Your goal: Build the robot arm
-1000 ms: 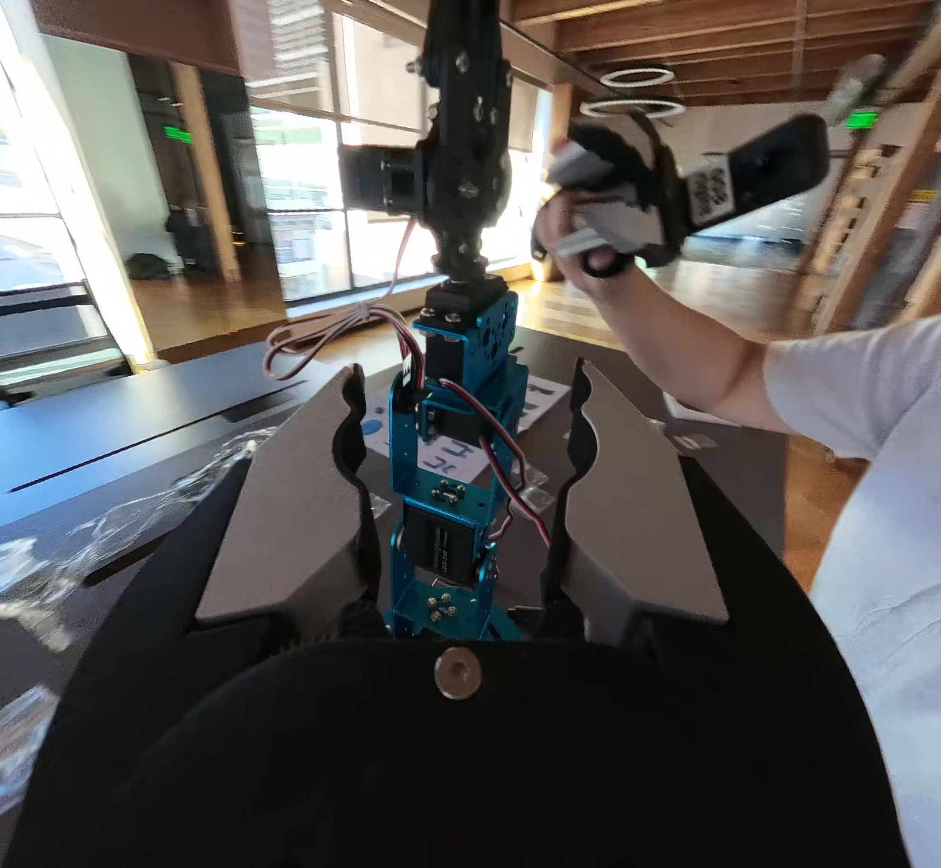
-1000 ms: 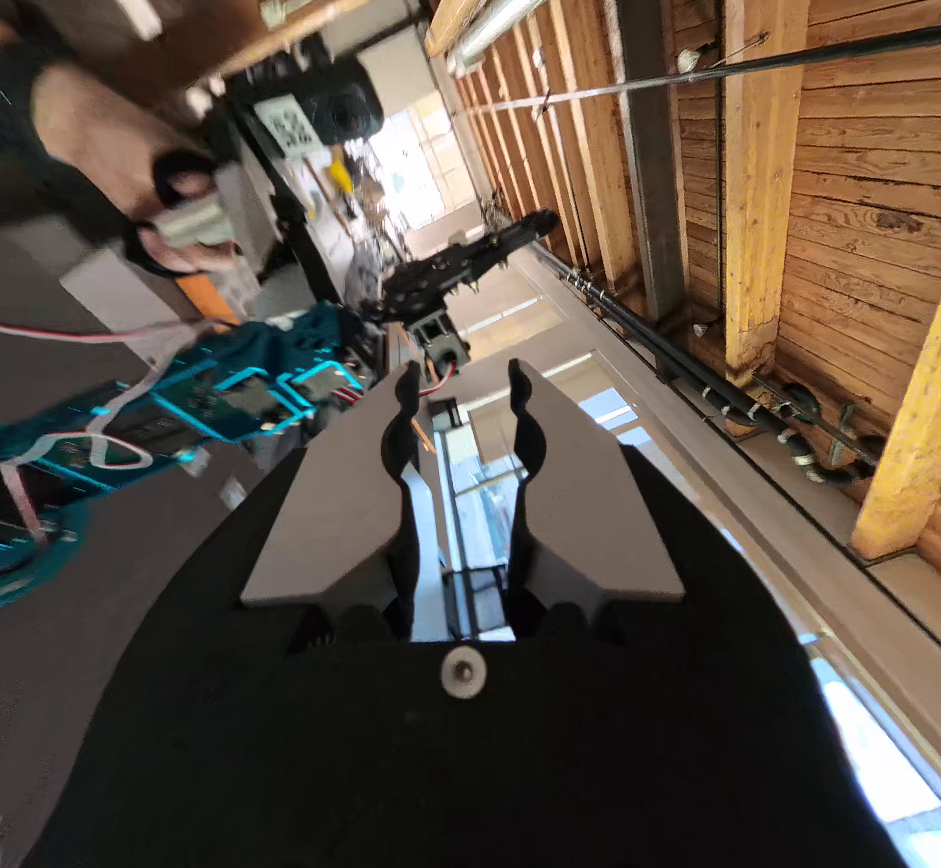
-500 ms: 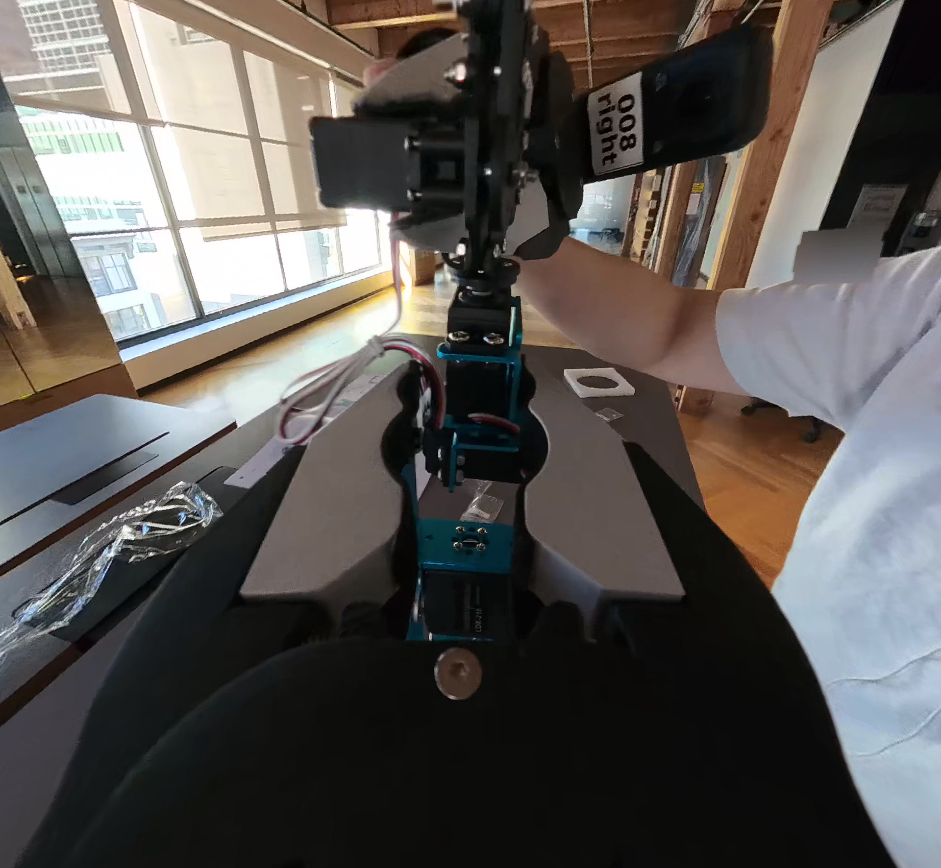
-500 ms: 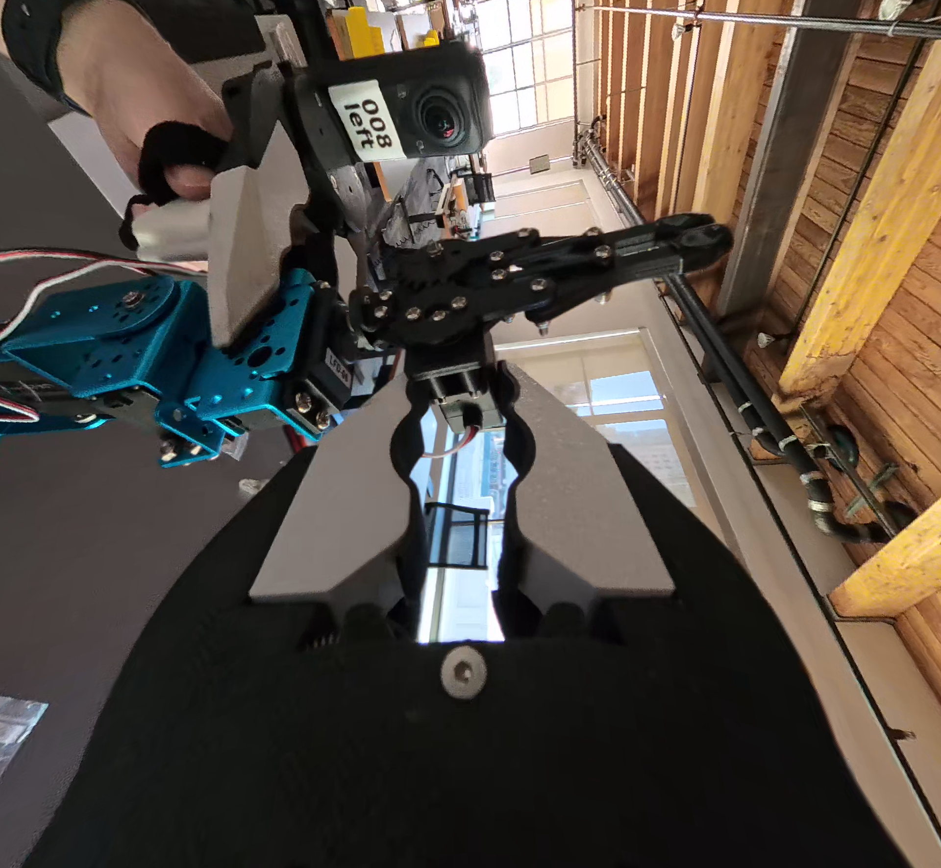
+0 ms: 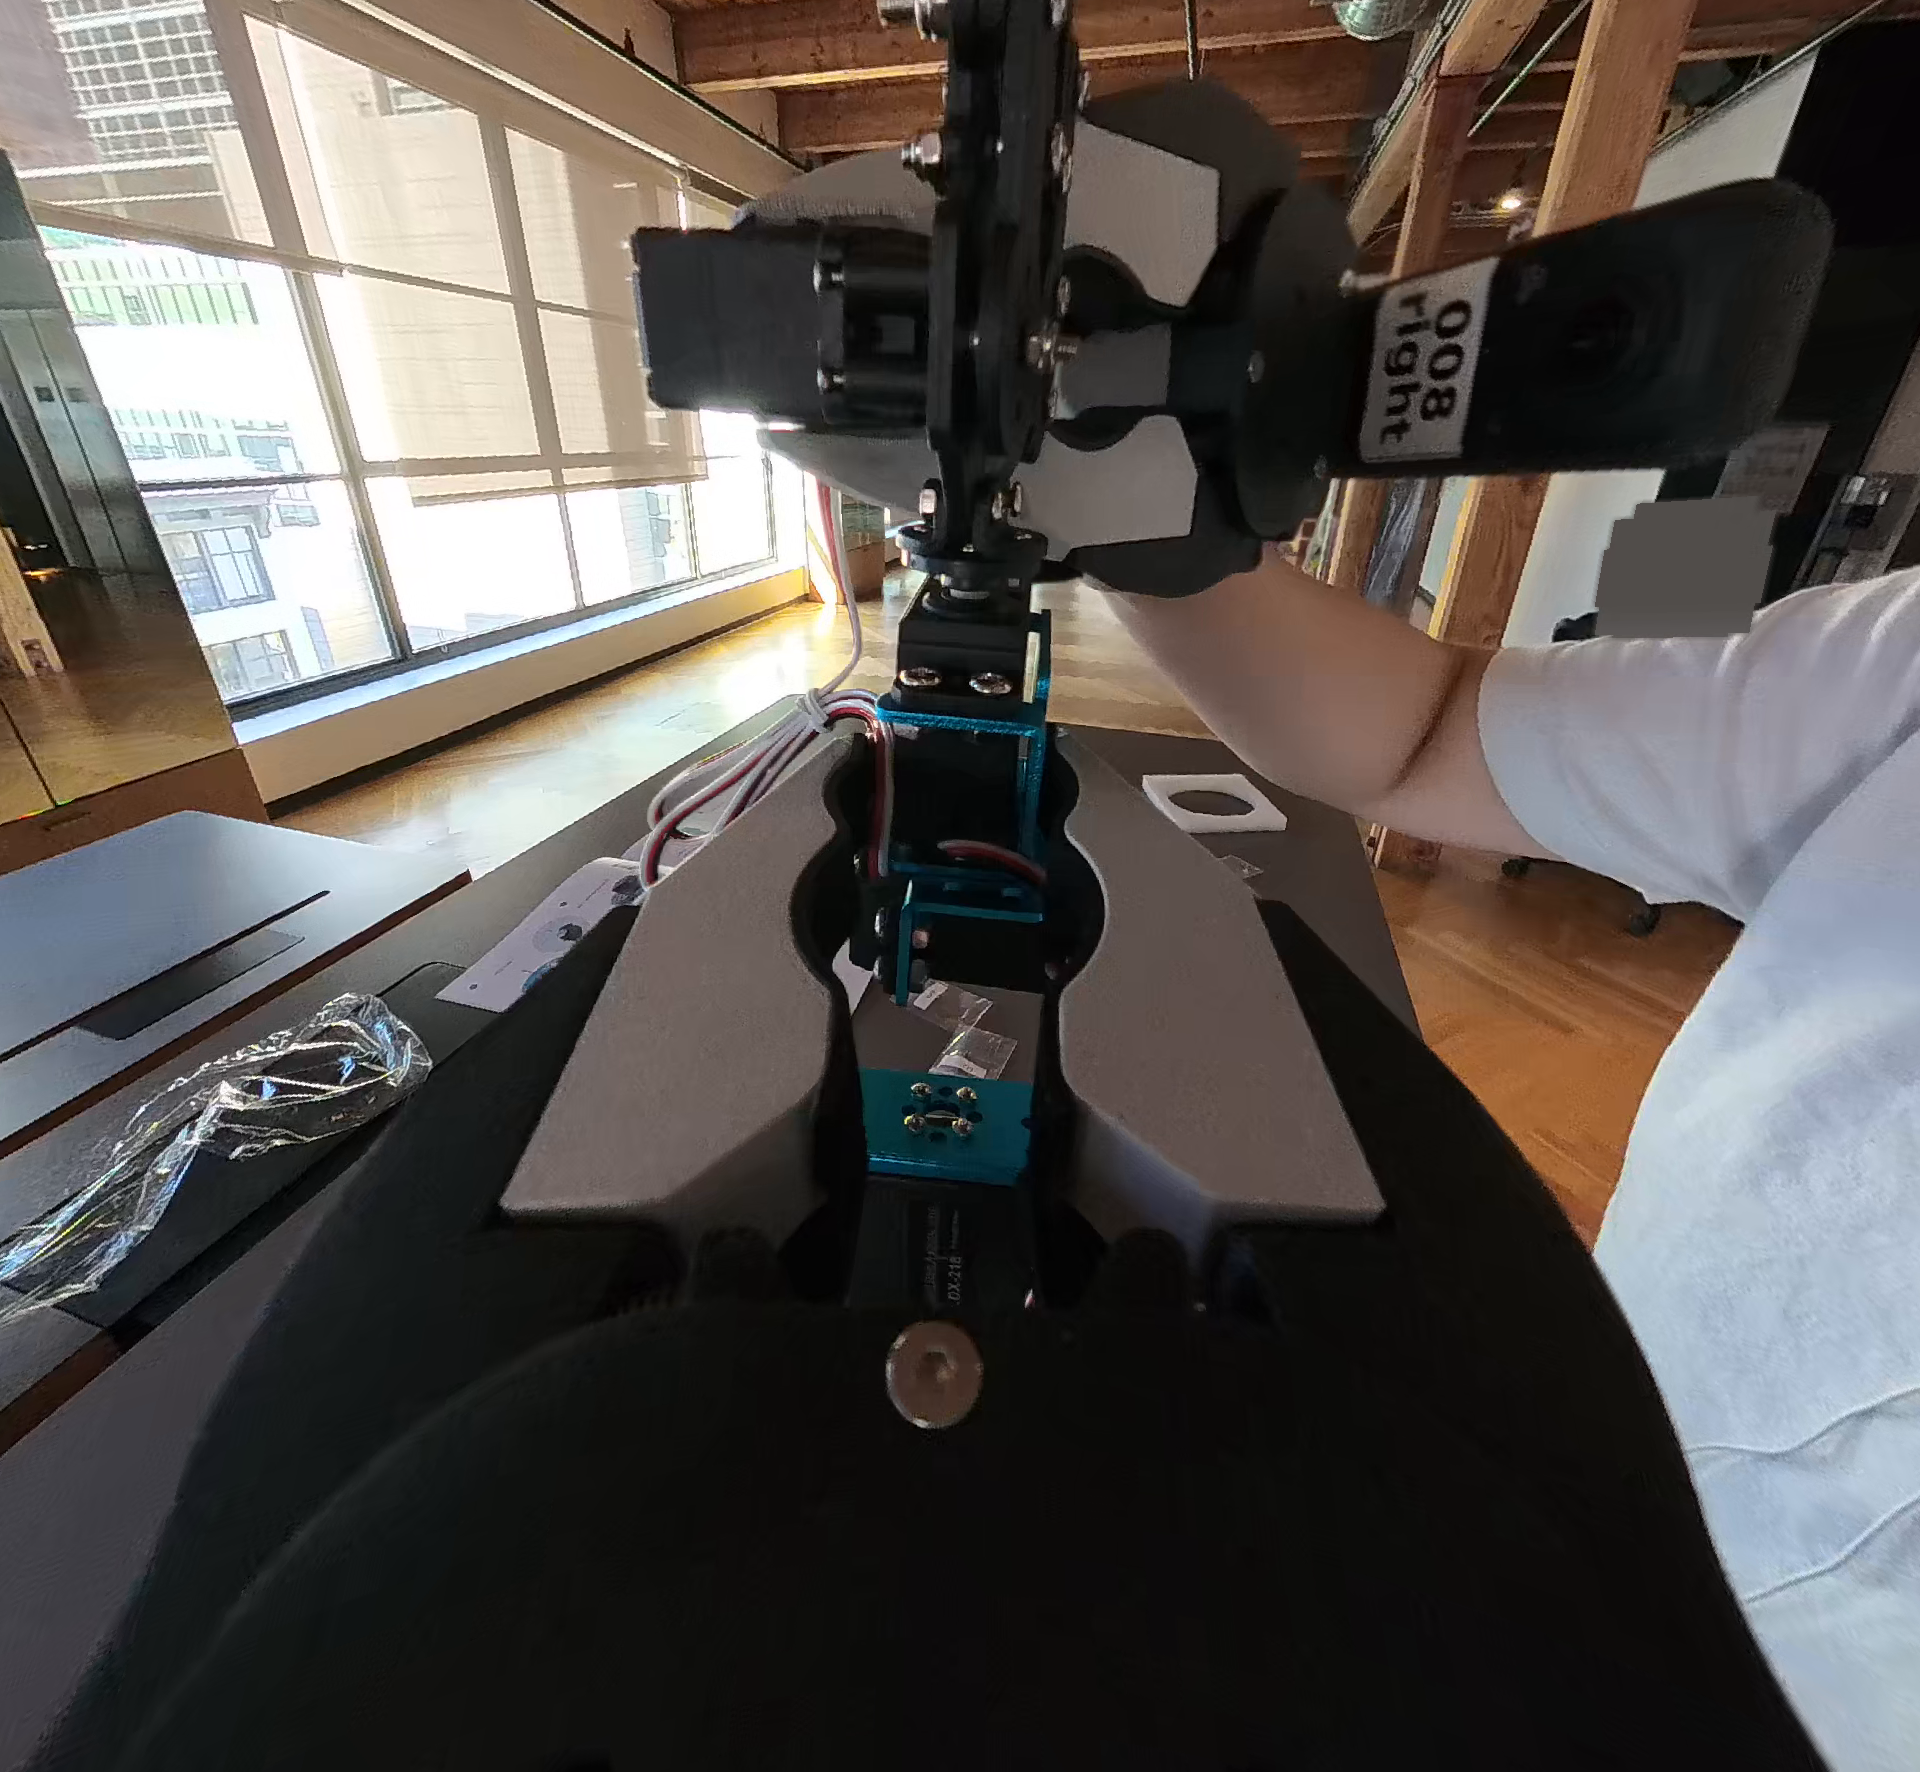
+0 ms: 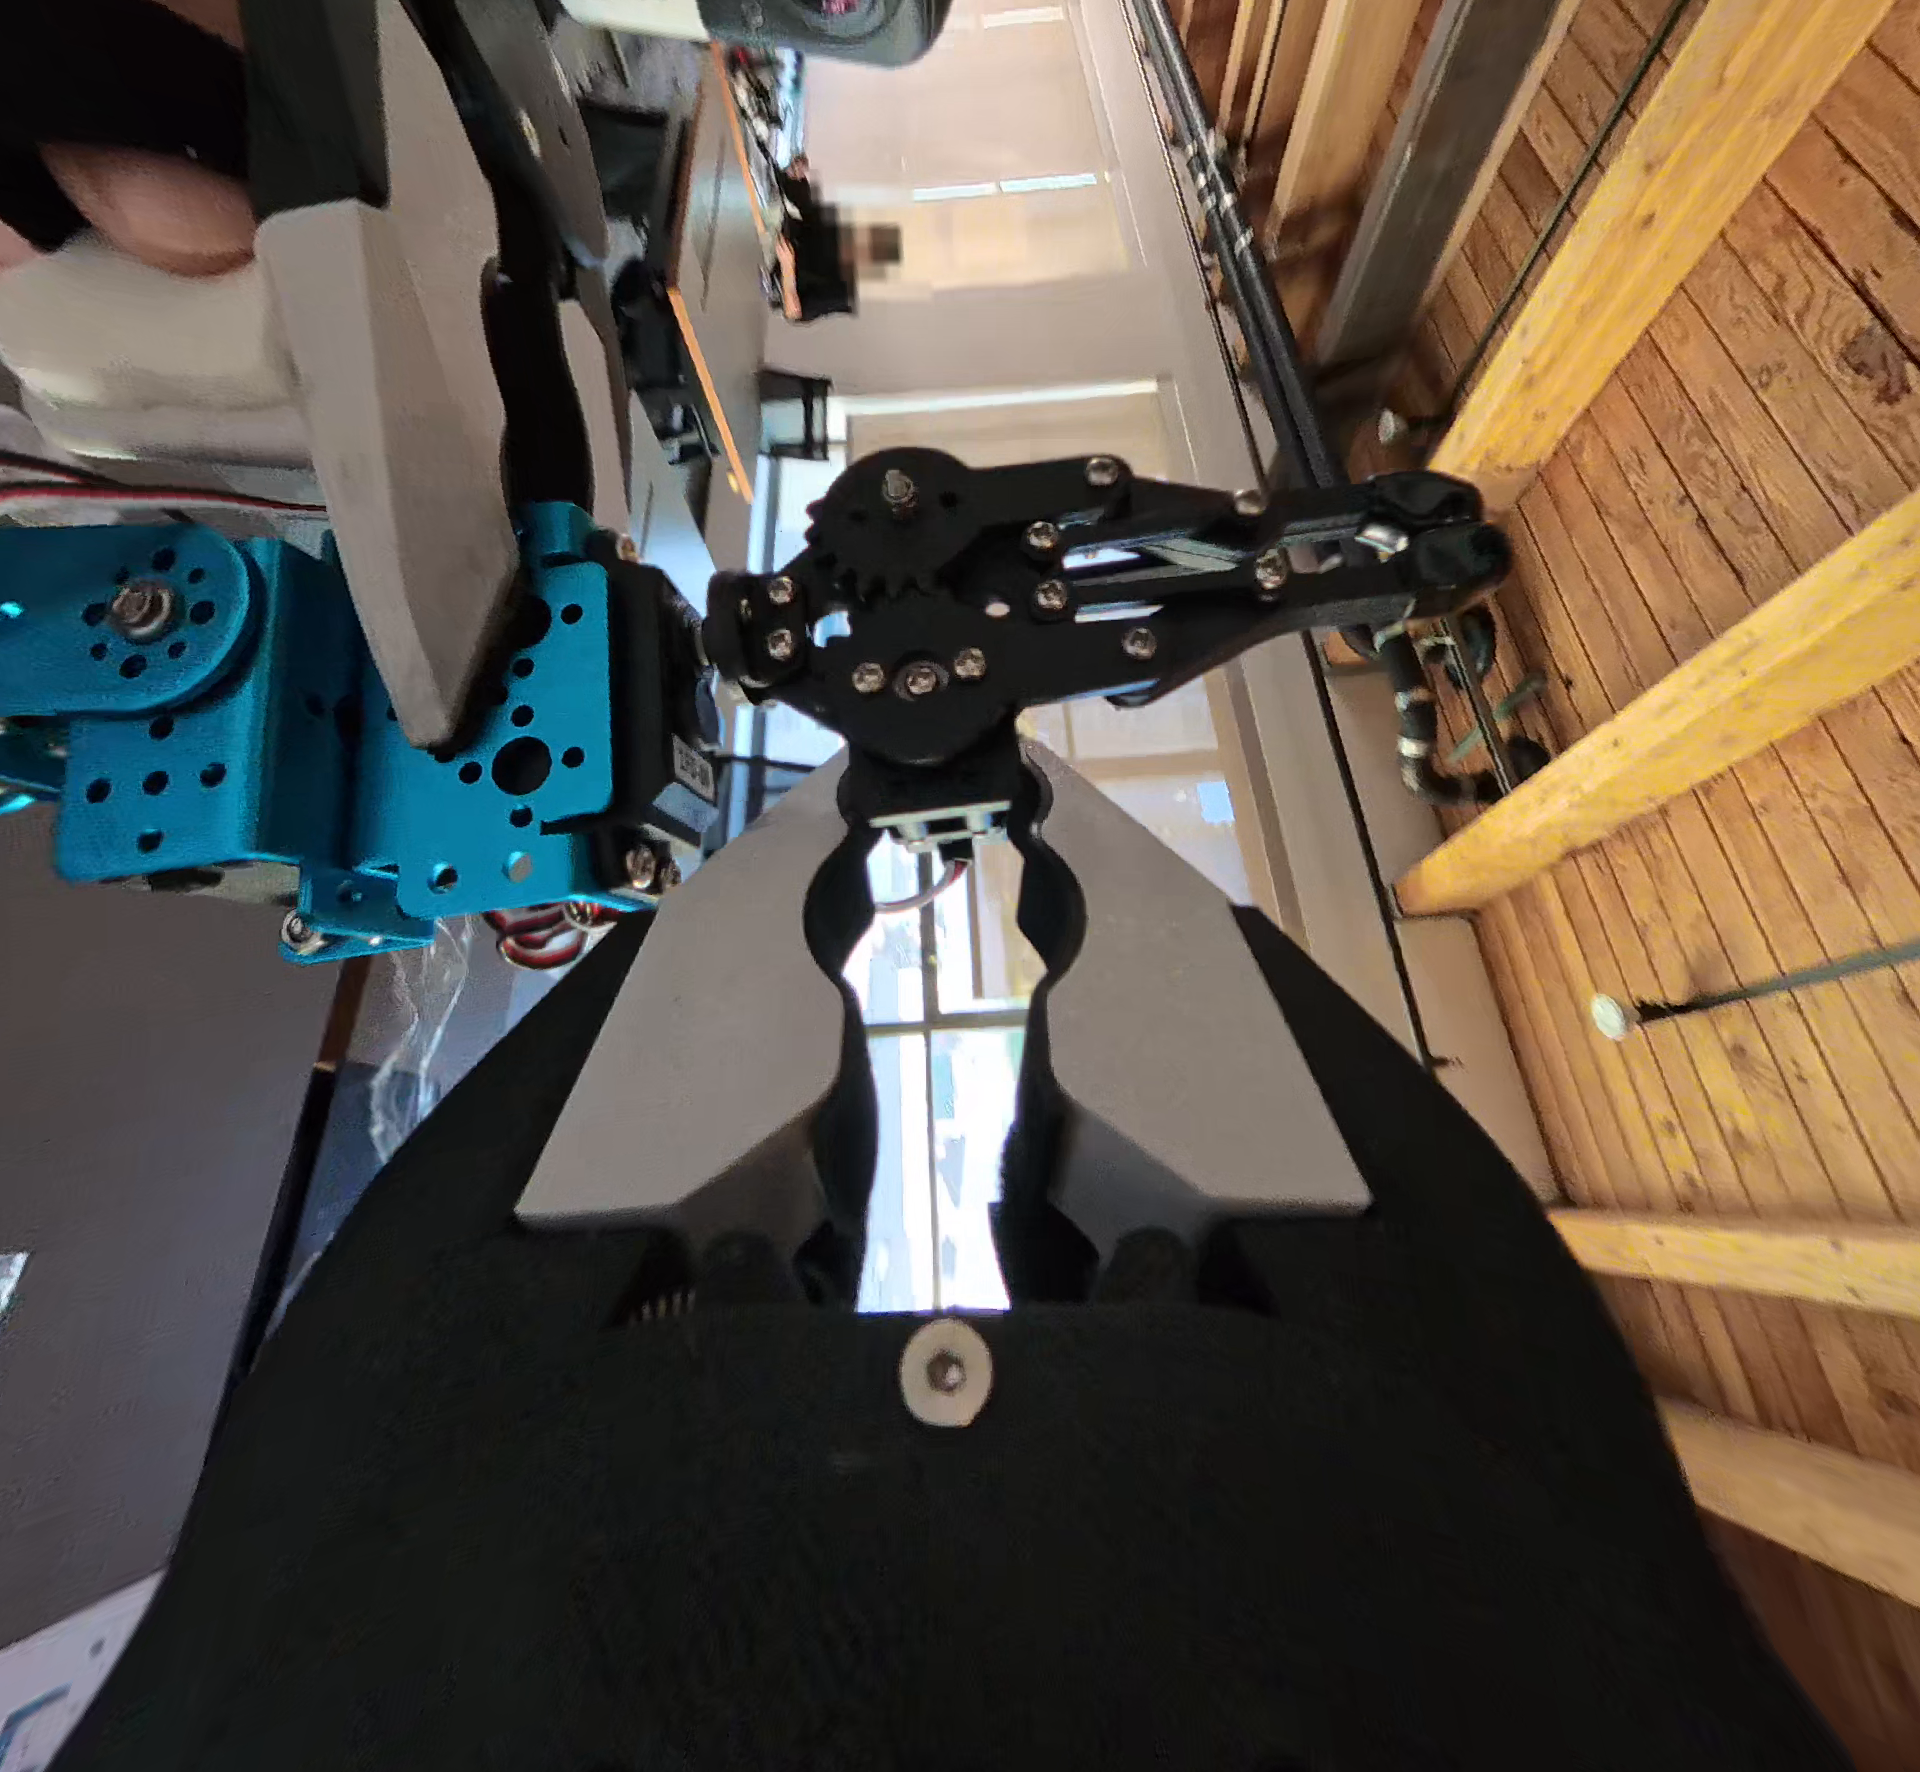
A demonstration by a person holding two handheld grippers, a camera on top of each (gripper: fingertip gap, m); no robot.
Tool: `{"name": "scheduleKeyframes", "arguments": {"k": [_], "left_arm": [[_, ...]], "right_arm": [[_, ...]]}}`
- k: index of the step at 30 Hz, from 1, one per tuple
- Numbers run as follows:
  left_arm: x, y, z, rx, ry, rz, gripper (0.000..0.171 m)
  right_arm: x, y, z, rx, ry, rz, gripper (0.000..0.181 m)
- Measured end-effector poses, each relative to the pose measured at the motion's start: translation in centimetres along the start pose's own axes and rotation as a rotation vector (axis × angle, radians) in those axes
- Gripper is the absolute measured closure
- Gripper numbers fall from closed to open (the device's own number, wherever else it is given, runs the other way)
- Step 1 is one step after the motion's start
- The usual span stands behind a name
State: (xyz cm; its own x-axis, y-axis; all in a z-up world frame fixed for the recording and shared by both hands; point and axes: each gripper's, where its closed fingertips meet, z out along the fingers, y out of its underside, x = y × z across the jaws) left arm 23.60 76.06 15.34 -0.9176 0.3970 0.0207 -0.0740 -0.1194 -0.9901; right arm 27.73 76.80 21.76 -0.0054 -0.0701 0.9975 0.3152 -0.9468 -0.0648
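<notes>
A small robot arm with blue metal brackets point(image 5: 940, 1120) and red-white wires stands upright on a dark table. It carries a black claw point(image 5: 997, 164) at the top. My left gripper point(image 5: 951, 766) is shut on its blue middle section. In the right wrist view, the blue brackets point(image 6: 343, 735) lie to the left under a left finger point(image 6: 395, 475). The black claw point(image 6: 1091, 579) points right with its tips together. My right gripper point(image 6: 940, 787) is shut on the black servo block at the claw's base. In the left wrist view, the right gripper point(image 5: 1101, 361) reaches in from the right.
The dark table point(image 5: 1299, 849) holds a white foam square with a hole point(image 5: 1210, 803), a printed sheet point(image 5: 540, 943), small clear bags point(image 5: 966, 1047) and crumpled clear plastic point(image 5: 260, 1088). A person's arm in a white sleeve point(image 5: 1714, 787) is at right. A wooden post point(image 5: 1558, 164) stands behind. The left gripper's tips are roughly 7 cm from the right gripper's.
My left gripper went from wide open to shut on the blue arm. My right gripper swung in from farther off to the claw and narrowed onto its servo block.
</notes>
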Motion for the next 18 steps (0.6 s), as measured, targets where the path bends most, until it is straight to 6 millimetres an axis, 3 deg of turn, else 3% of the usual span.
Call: {"name": "scheduleKeyframes", "arguments": {"k": [6,11,18], "left_arm": [[0.02,-0.06,-0.24,0.012,-0.007,-0.006,0.142],[0.11,-0.01,-0.26,-0.002,0.03,0.012,0.143],[0.13,0.12,-0.18,-0.034,0.045,0.024,0.143]], "right_arm": [[0.07,0.02,0.18,-0.1,0.037,-0.006,0.16],[-0.15,-0.25,0.64,0.032,-0.042,0.005,0.16],[-0.12,-0.6,0.67,0.224,-0.023,0.063,0.16]]}}
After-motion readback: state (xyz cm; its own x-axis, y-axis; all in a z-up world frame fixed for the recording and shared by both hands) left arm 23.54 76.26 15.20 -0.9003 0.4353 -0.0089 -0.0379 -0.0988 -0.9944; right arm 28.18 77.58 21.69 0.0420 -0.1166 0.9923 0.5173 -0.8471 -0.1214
